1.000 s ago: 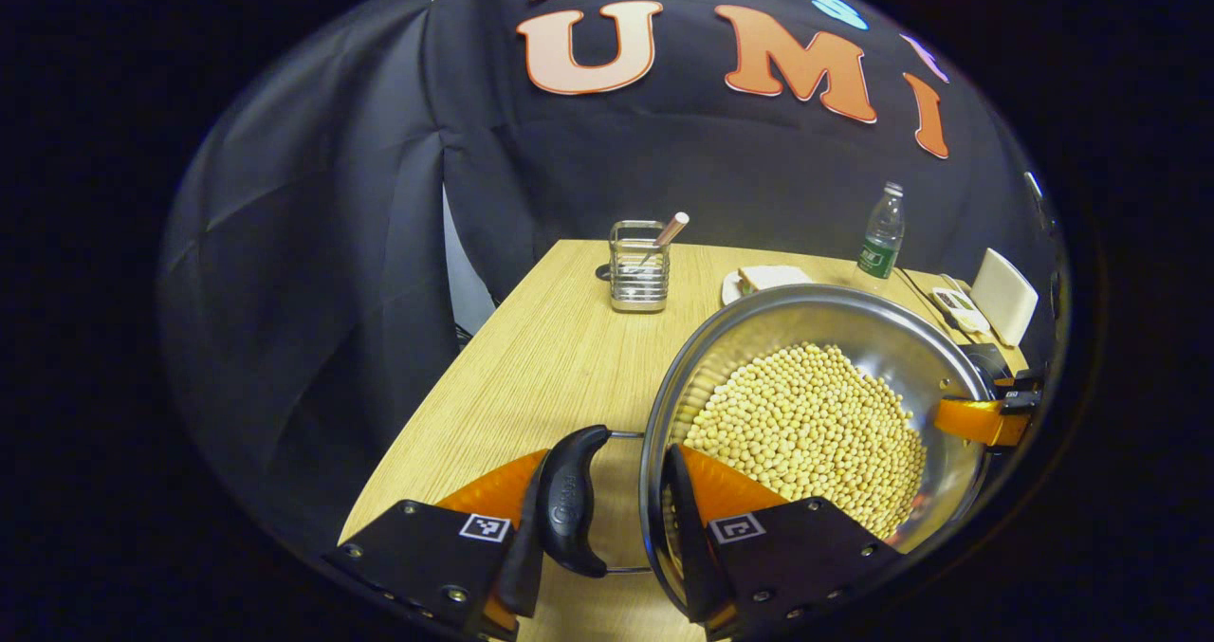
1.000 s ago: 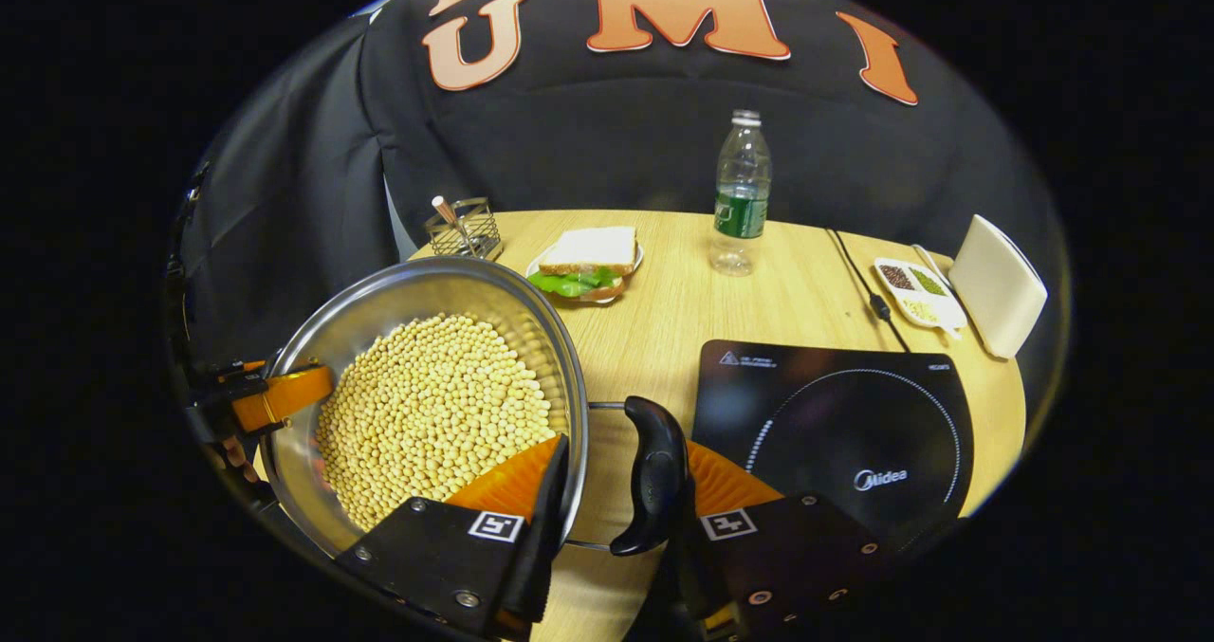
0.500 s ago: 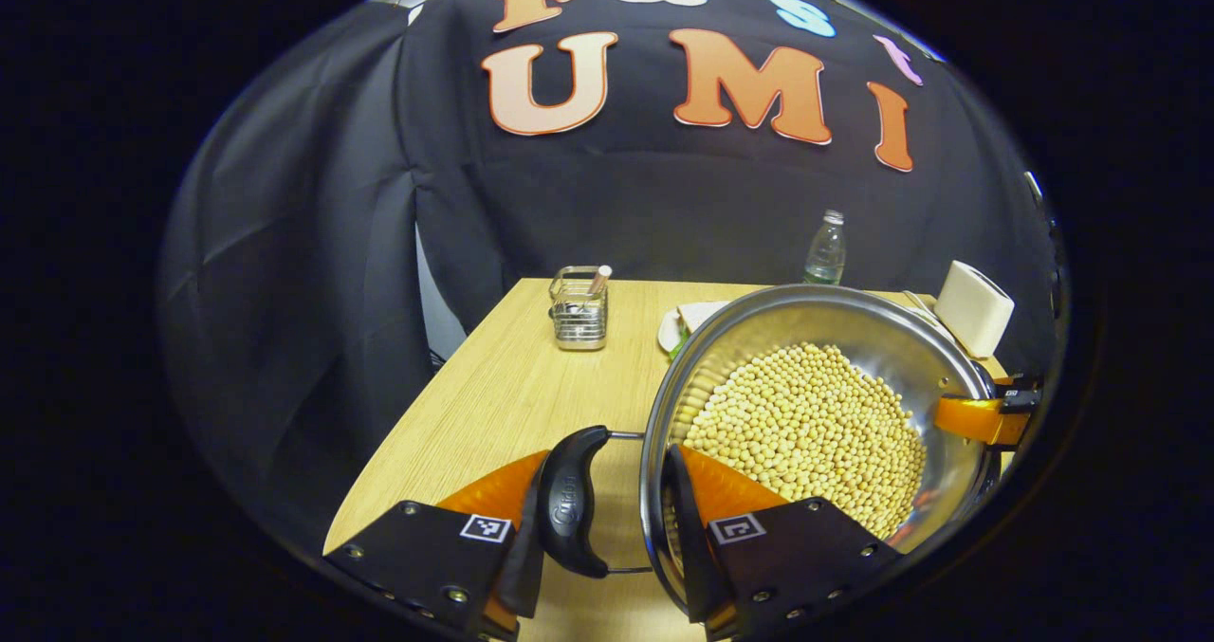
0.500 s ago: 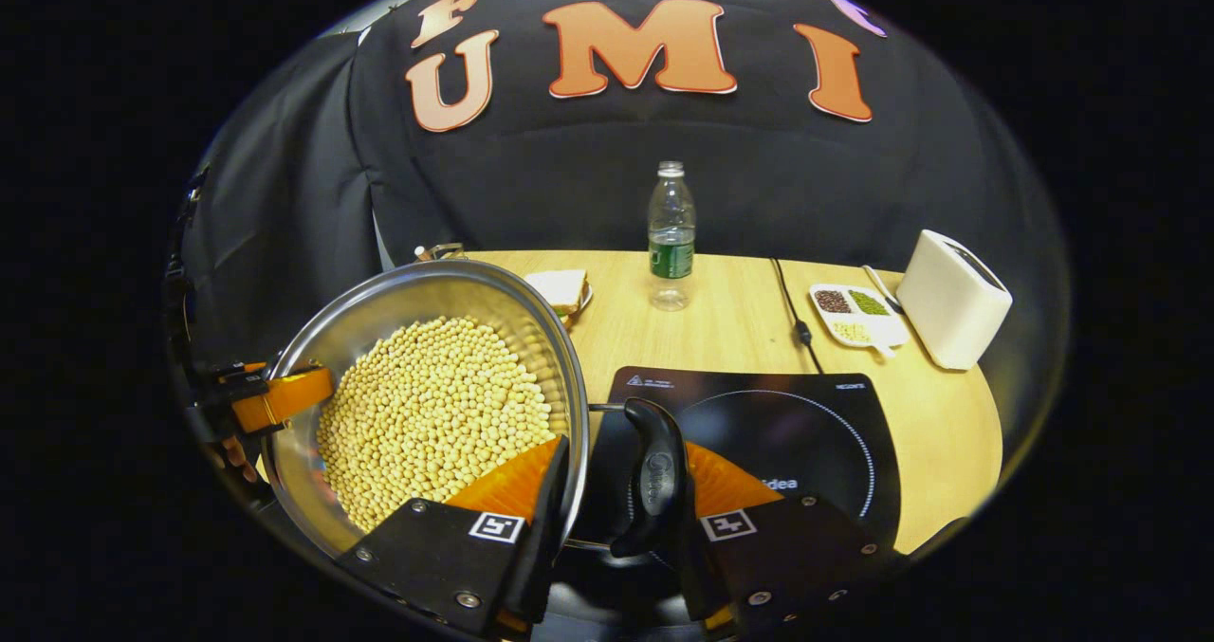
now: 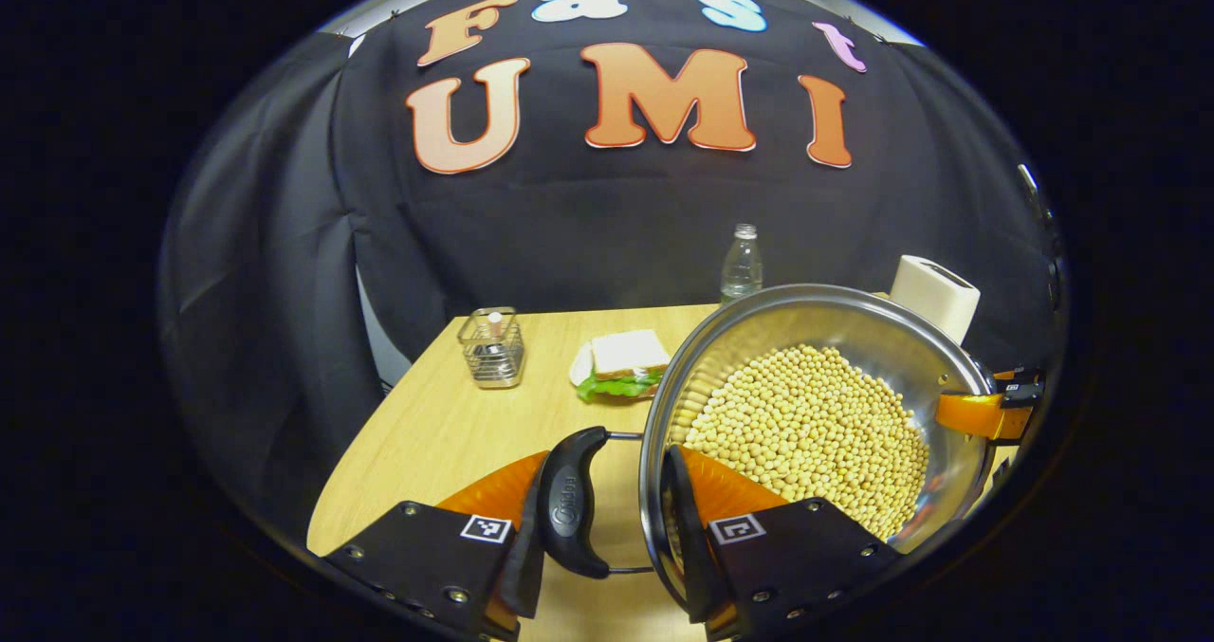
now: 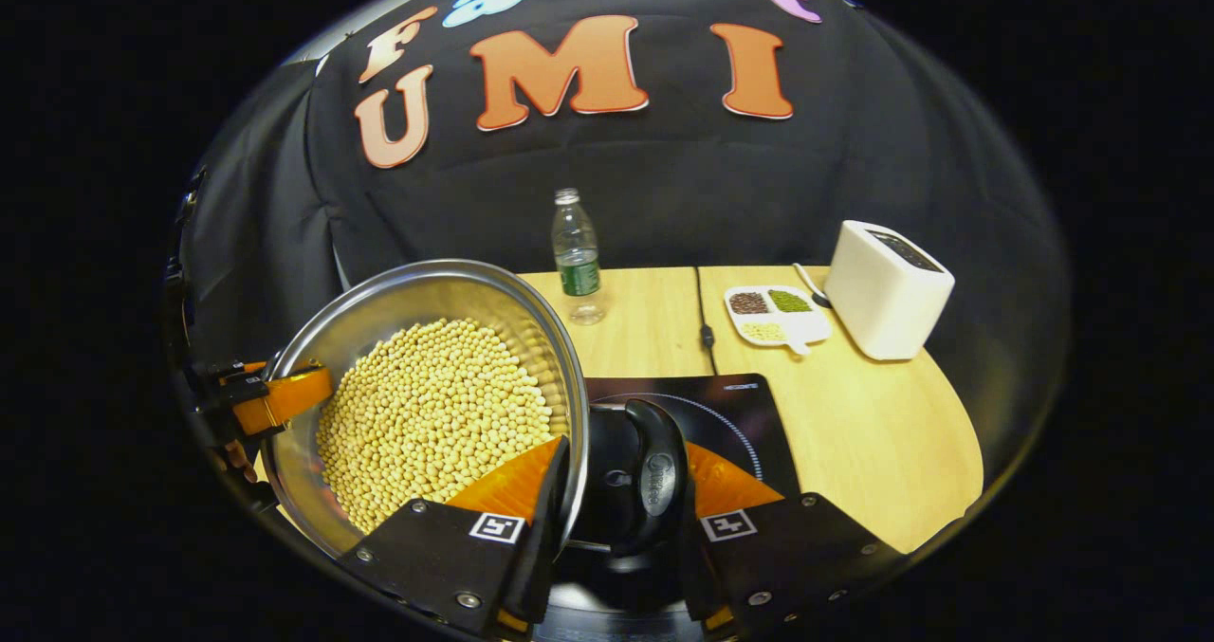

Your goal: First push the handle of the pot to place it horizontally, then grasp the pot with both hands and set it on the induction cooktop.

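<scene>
Pot [image 6: 427,405], full of beans [image 5: 806,424]: carried by both side handles, above the cooktop [image 6: 721,414], which lies at 3 o'clock of it in the right gripper view. Best kept level, lowered evenly and centred on the ring, both grips released together.
Left gripper [image 5: 607,519]: narrowly open, one finger outside the left handle [image 5: 569,500], the other inside the pot wall.
Right gripper [image 6: 607,500]: likewise, straddling rim and right handle [image 6: 654,476].
Table [image 6: 882,433]: bottle [image 6: 574,253] at 12, toaster [image 6: 887,286] at 2.

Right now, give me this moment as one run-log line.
stage: carry | pot: full of beans, held over induction cooktop | left gripper: shut on pot | right gripper: shut on pot | set-down: not yet
</scene>
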